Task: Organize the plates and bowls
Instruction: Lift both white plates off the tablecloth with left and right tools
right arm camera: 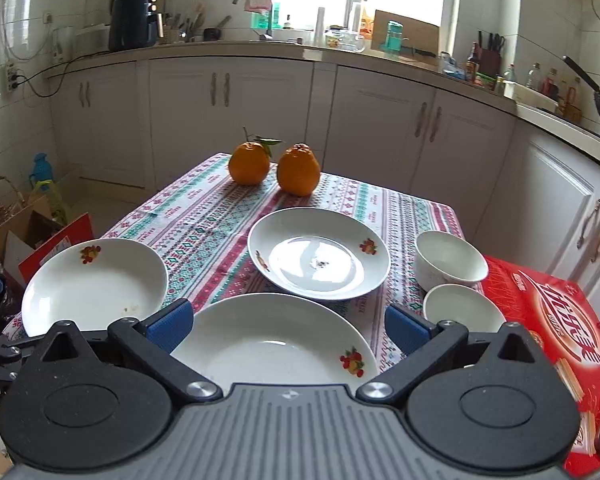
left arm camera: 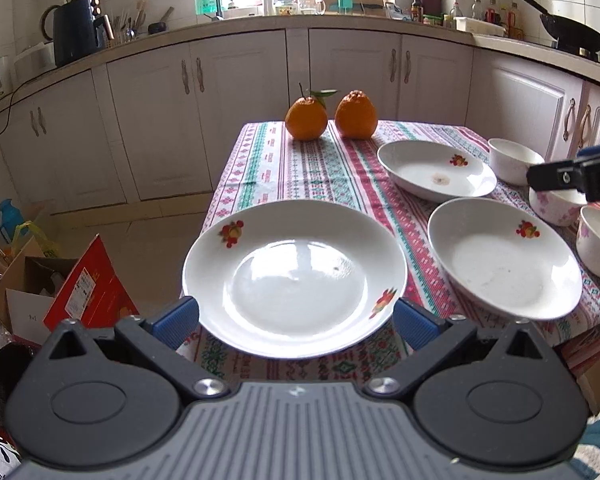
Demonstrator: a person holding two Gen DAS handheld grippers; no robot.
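Left wrist view: the left gripper (left arm camera: 296,320) has its two blue fingers (left arm camera: 176,320) spread wide, one on each side of the near plate (left arm camera: 296,276). It is let go and is not squeezing anything. This plate sits at the near left corner of the table (left arm camera: 300,160), and its near rim sticks out past the table edge. Two more plates lie to the right, the middle plate (left arm camera: 504,256) and the far plate (left arm camera: 436,170). Three bowls (left arm camera: 514,160) stand at the right edge. Two oranges (left arm camera: 306,118) sit at the far end. The right gripper (left arm camera: 572,176) pokes in from the right, above the bowls.

Right wrist view: the right gripper (right arm camera: 288,328) is spread open too and holds nothing. The middle plate (right arm camera: 276,340) lies just in front, between its fingers. The far plate (right arm camera: 320,254) is behind it, the near plate (right arm camera: 94,284) is off to the left, and two bowls (right arm camera: 450,260) are at the right, next to a red box (right arm camera: 548,304).

I think the job is just starting, because nothing is stacked yet. To do this step well, slide one finger under the rim of a plate and one over it, then squeeze gently. Lift it flat and set it softly on another plate, so it does not clink or slip
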